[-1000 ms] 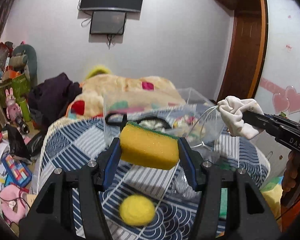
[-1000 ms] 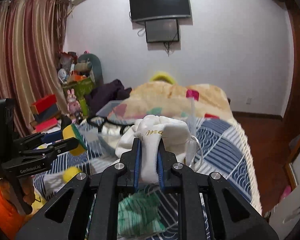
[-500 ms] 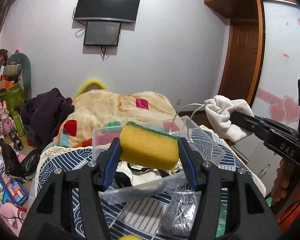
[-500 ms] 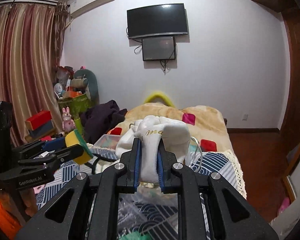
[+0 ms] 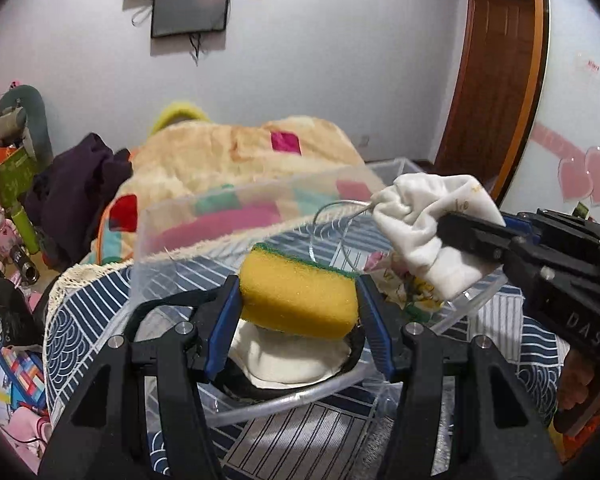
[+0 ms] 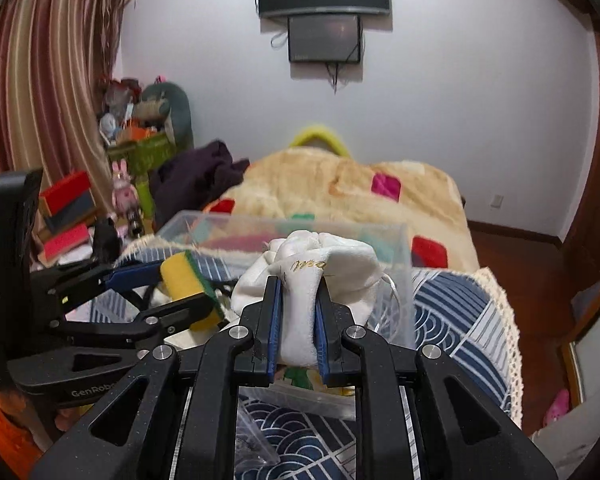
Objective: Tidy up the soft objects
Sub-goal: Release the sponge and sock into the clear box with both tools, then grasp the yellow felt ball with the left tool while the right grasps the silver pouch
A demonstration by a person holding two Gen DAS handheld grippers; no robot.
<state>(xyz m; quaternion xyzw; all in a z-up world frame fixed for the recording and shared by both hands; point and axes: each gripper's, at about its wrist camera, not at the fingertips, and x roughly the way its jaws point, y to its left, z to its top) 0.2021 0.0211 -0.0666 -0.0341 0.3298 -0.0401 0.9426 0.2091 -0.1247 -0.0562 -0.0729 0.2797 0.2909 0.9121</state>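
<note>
My left gripper [image 5: 298, 300] is clamped on the yellow sponge [image 5: 298, 298] and holds it above the clear plastic bin [image 5: 236, 216] on the bed [image 6: 452, 308]. My right gripper [image 6: 298, 316] is closed tight on the white cloth pouch [image 6: 308, 276], also over the bin, at its right side. Inside the bin I see a white cloth with a black strap [image 5: 292, 360]. To do this step well, I think I should bring each thing low inside the walls before I let go, so the light sponge does not bounce out, and keep the two grippers apart from each other
</note>
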